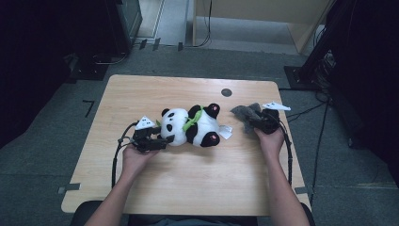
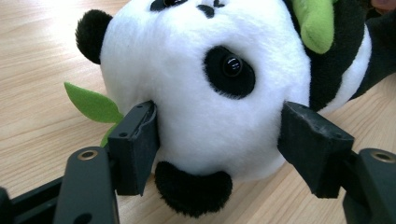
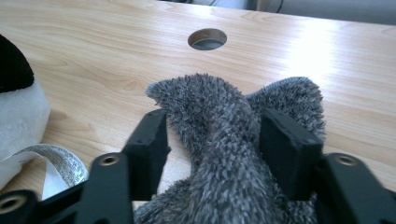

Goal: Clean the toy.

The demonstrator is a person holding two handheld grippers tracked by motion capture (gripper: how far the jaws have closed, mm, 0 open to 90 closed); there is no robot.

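Your left gripper (image 2: pixel 219 144) brackets the panda (image 2: pixel 205 88) head, jaws parted, one pad touching: pull back and you drag it. Farther right on the worktop (image 1: pixel 188 188), your right gripper (image 3: pixel 215 149) stands loose around the grey cloth (image 3: pixel 233 140); fibres may snag.

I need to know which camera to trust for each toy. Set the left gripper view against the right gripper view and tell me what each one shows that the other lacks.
Left gripper view alone: the panda's face, its eye, a green leaf and the left gripper, its jaws either side of the head, the right one apart from the fur.

Right gripper view alone: the grey cloth bunched between the right gripper jaws, the table hole and a white tag.

Both: the wooden table and some panda fur.
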